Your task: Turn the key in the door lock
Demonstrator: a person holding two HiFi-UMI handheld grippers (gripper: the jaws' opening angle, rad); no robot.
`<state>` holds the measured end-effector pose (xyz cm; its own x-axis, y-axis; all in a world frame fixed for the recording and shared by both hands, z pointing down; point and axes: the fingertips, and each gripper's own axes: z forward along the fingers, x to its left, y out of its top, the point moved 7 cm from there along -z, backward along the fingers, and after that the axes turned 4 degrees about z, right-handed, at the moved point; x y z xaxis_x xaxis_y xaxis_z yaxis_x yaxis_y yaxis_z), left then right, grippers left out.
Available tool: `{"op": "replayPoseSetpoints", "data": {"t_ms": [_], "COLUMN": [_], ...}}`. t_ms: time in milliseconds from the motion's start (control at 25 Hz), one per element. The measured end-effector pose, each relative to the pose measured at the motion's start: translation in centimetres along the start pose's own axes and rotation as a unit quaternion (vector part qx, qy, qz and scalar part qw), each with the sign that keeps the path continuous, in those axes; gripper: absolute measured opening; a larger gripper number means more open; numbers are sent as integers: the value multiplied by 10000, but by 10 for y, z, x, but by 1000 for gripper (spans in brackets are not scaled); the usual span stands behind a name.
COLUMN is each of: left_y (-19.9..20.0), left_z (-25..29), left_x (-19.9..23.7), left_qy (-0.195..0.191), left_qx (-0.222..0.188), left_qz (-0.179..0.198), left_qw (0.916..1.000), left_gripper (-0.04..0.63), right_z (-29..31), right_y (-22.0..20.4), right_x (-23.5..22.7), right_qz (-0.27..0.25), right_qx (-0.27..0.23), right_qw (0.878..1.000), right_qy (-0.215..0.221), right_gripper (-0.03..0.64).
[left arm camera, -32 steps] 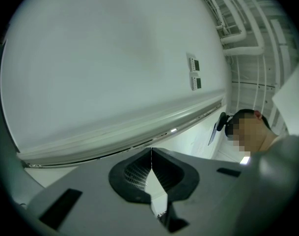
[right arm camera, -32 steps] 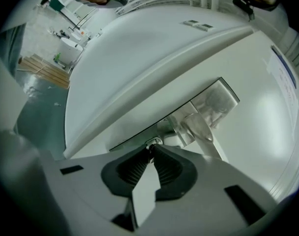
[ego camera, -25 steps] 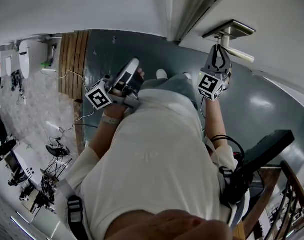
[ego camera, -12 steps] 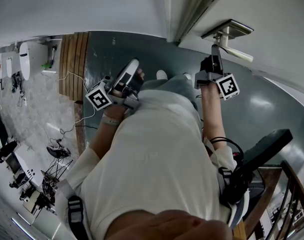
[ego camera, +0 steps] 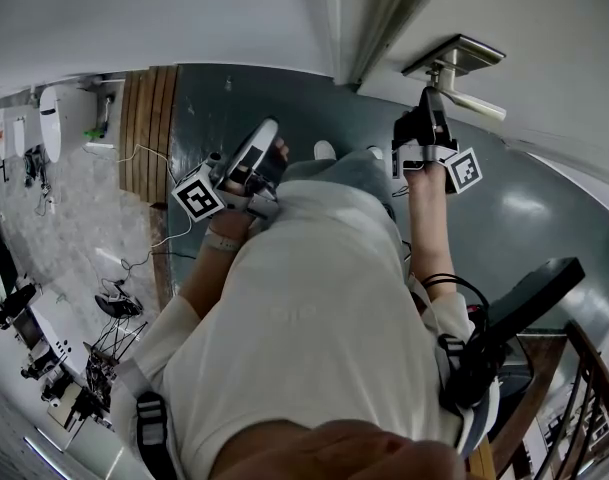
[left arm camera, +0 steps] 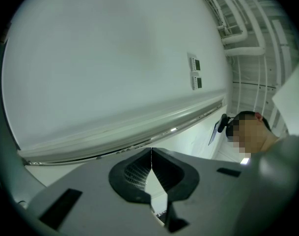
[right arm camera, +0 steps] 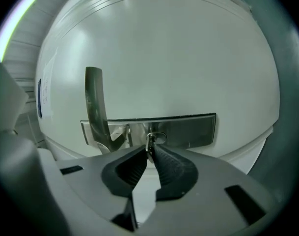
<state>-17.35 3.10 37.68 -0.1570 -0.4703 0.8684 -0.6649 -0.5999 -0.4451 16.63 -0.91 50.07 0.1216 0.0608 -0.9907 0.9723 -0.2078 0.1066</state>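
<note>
The right gripper (right arm camera: 150, 152) is at the door (right arm camera: 164, 53), and its fingers (right arm camera: 172, 169) are pressed together on the key (right arm camera: 149, 142). The key sits in the lock plate (right arm camera: 188, 130), at 12 o'clock just above the fingertips. The door handle (right arm camera: 93, 100) stands at about 10 o'clock from the key and looks upright in this view, while the long plate lies across. From this I judge that the gripper is rolled on its side, so the turning is probably under way. How far round the key stands, and whether the lock is open, I cannot tell. The reaching and the gripping are done; what seems to be left is to finish the turn and then release the key. The left gripper (left arm camera: 151, 154) takes no part: its fingers (left arm camera: 134, 173) are closed on each other with nothing between them, and it points at a pale wall (left arm camera: 115, 58). Only the right gripper view shows the key and the grip on it; in the head view the key is too small to see. The head view gives the whole arrangement instead: the right gripper, with its marker cube (ego camera: 462, 171), is raised to the plate at about 1 o'clock. The left gripper is held close to the body at about 10 o'clock, well apart from the door.
</note>
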Motion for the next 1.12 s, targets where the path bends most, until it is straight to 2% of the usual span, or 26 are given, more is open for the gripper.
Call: {"op": "replayPoseSetpoints", "data": {"t_ms": [120, 280, 360, 400, 440, 480, 520, 560, 600, 640, 680, 720, 760, 800, 840, 880, 920, 1040, 1120], "left_y": [0, -2, -3, -3, -3, -3, -4, -4, -4, -4, -5, -5, -6, -6, -6, -6, -6, -5, -5], "left_z": [1, -1, -2, -2, -2, -3, -3, -4, -4, -3, -3, -2, -2, -2, -2, -2, -3, -5, -5], "left_x": [0, 2, 3, 3, 4, 5, 6, 7, 7, 8, 8, 8, 8, 8, 8, 7, 7, 6, 6], "left_qy": [-9, -20, 23, 36, 39, 34, 25, 9, -13, -27, -19, -1, 10, 13, 11, 11, 15, 32, 40], "left_qx": [-2, -39, -59, -71, -86, -107, -135, -160, -172, -176, -177, -175, -171, -166, -165, -170, -180, -215, -240], "left_qz": [0, -107, -198, -218, -234, -276, -357, -418, -423, -417, -447, -491, -518, -523, -514, -501, -489, -451, -437], "left_qw": [10000, 9999, 9998, 9997, 9997, 9996, 9993, 9990, 9990, 9990, 9988, 9986, 9985, 9985, 9985, 9986, 9986, 9987, 9987], "left_gripper": [9, 9, 9, 9, 9, 9, 9, 9, 9, 9, 9, 9, 9, 9, 9, 9, 9, 9, 9], "right_z": [1, -2, -11, -17, -24, -30, -35, -38, -40, -41, -39, -37, -34, -31, -28, -25, -23, -16, -13], "right_y": [1, -2, -2, -1, 0, 1, -1, -4, -9, -15, -23, -30, -35, -40, -44, -46, -48, -46, -44], "right_x": [-1, 5, 9, 12, 15, 21, 27, 35, 42, 48, 53, 56, 55, 51, 47, 42, 38, 29, 27], "right_qz": [-130, -506, -841, -1185, -1711, -2451, -3402, -4517, -5718, -6868, -7827, -8541, -9030, -9341, -9519, -9603, -9628, -9626, -9631], "right_qx": [143, 345, 447, 518, 616, 747, 903, 1066, 1219, 1333, 1399, 1446, 1504, 1575, 1652, 1741, 1841, 1994, 1978], "right_qw": [9998, 9981, 9954, 9914, 9829, 9656, 9343, 8831, 8068, 7073, 5954, 4833, 3795, 2903, 2222, 1789, 1569, 1289, 1173], "right_qy": [97, -7, -108, -194, -305, -432, -559, -690, -847, -1012, -1153, -1264, -1342, -1358, -1312, -1246, -1207, -1304, -1396], "right_gripper": [44, 55, 89, 95, 97, 97, 97, 97, 95, 95, 95, 95, 95, 95, 95, 95, 95, 95, 95]}}
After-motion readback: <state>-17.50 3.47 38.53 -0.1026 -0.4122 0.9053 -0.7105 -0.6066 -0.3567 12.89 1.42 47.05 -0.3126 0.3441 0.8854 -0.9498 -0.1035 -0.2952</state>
